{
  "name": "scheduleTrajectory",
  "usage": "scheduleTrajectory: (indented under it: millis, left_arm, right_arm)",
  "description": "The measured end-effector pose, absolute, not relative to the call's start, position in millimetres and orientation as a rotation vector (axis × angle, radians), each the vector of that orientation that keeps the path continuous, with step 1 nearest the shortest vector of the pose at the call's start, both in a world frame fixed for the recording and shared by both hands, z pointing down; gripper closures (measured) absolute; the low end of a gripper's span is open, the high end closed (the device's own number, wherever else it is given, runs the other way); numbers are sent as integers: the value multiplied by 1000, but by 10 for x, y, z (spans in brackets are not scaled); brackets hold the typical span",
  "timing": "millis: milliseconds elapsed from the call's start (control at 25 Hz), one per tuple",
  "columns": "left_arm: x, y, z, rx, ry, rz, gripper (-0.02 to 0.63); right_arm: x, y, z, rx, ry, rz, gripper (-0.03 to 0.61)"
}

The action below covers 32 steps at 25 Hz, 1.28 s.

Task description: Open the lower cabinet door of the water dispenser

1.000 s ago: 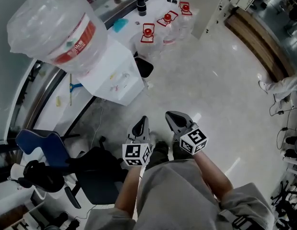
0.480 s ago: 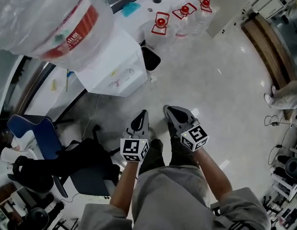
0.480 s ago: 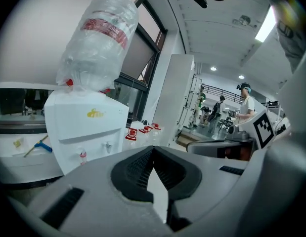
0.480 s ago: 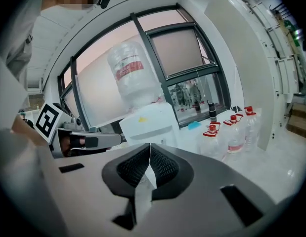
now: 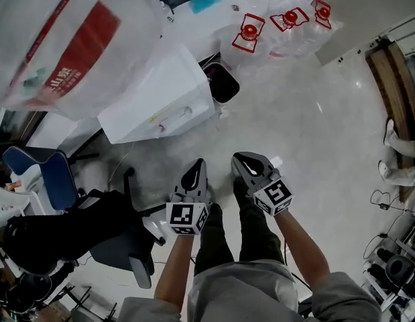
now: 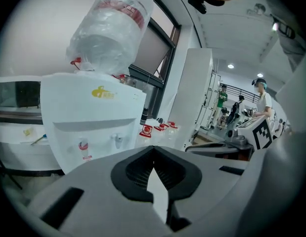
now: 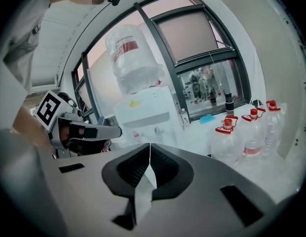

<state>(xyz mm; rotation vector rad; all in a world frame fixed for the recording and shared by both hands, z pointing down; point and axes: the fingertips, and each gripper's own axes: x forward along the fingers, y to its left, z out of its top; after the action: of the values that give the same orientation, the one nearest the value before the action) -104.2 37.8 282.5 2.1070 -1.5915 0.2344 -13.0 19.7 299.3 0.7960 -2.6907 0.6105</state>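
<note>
The white water dispenser point(image 5: 157, 99) stands at the upper left with a large clear bottle point(image 5: 56, 42) upside down on top. In the left gripper view its front point(image 6: 88, 127) shows two taps point(image 6: 117, 141); the lower cabinet door is hidden behind the gripper's body. My left gripper point(image 5: 196, 166) is shut and empty, well short of the dispenser over the floor. Beside it my right gripper point(image 5: 242, 159) is shut too, with nothing in it. The left jaws point(image 6: 153, 151) meet in a closed line, and so do the right jaws point(image 7: 150, 149). The dispenser point(image 7: 147, 116) lies ahead of the right gripper.
Several clear bottles with red caps point(image 5: 251, 32) stand on the floor right of the dispenser, next to a black bin point(image 5: 224, 86). A blue chair point(image 5: 49, 176) and a black office chair point(image 5: 106, 227) crowd the left. A person's foot point(image 5: 395, 143) shows at the far right.
Both grippers have sunk lower and come nearer the dispenser, which now fills more of the head view. Their jaws stayed shut.
</note>
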Motion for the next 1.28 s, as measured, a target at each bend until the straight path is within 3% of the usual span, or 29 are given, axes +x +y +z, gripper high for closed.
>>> scheduleTrajectory:
  millis: [520, 1280]
  left_arm:
    - [-918, -239, 3883, 2071, -1638, 294, 606]
    - [-1127, -283, 5076, 2003, -1761, 351, 606]
  right_arm:
    - [-256, -444, 4025, 645, -2708, 639, 566]
    - [-559, -694, 5458, 596, -2703, 581, 565]
